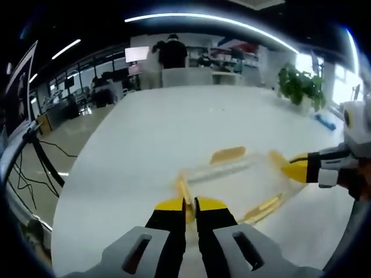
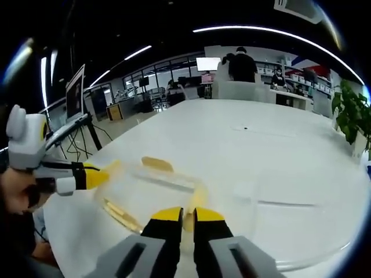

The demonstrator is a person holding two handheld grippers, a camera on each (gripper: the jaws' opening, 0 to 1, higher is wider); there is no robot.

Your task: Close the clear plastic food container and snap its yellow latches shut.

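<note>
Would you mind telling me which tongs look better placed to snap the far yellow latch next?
Probably neither clearly. The left tongs sit nearly closed at one short end of the container, the right tongs at the opposite end. The far latch lies between them; left seems slightly nearer.

A wide white table [image 1: 145, 150] stretches away toward an open office. A leafy green plant [image 1: 301, 86] stands at its far right edge, with a small blue object [image 1: 326, 121] just beside it. Beyond the far edge a person in dark clothes [image 2: 242, 65] stands near a lit monitor [image 2: 208, 63]. Black cables [image 1: 40, 168] trail over the floor off the left edge.
</note>
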